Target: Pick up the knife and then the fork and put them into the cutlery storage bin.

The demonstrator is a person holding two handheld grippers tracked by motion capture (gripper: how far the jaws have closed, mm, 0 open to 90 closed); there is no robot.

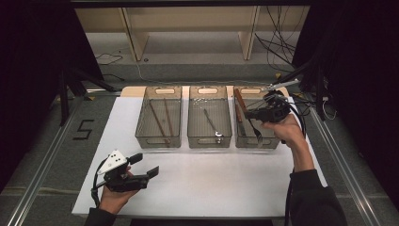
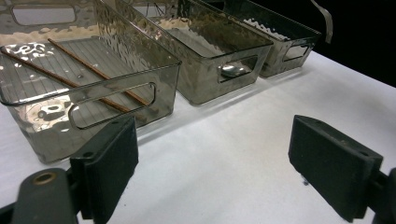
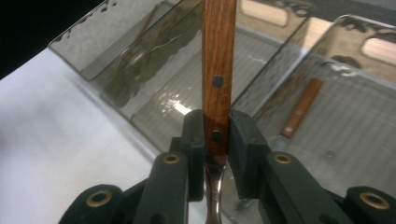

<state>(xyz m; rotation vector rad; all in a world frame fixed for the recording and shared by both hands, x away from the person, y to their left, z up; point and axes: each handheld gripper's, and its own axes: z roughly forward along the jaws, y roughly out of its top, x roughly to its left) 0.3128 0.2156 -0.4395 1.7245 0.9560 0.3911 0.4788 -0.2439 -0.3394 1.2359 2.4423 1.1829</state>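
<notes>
From the high view, three clear bins stand in a row at the far side of the white table (image 1: 197,183): the left bin (image 1: 159,117) has two chopsticks in it, the middle bin (image 1: 210,117) has a spoon, and the right bin (image 1: 254,123) has a utensil with a wooden handle. The right gripper (image 1: 251,114) is up over the right bin, and a wooden-handled utensil (image 1: 239,101) sticks out from it, its handle pointing toward the far end of that bin. The left gripper (image 1: 143,165) sits low near the front left of the table, well apart from all the bins — so the right hand is much the nearer one to the work. In the left gripper view, the two black jaws stand wide apart with nothing between them, only bare table, and the left bin (image 2: 88,79) with its chopsticks (image 2: 79,74) lies just ahead. In the right gripper view, the jaws are squeezed tight on the wooden handle (image 3: 217,70), down near its lower rivet, where the wood meets the metal. The long handle runs straight up and away from the jaws. Below and to the right lies the other wooden-handled piece (image 3: 301,108), flat on the floor of the right bin (image 3: 345,116). The held utensil looks ready to be lowered, long way along the bin.
</notes>
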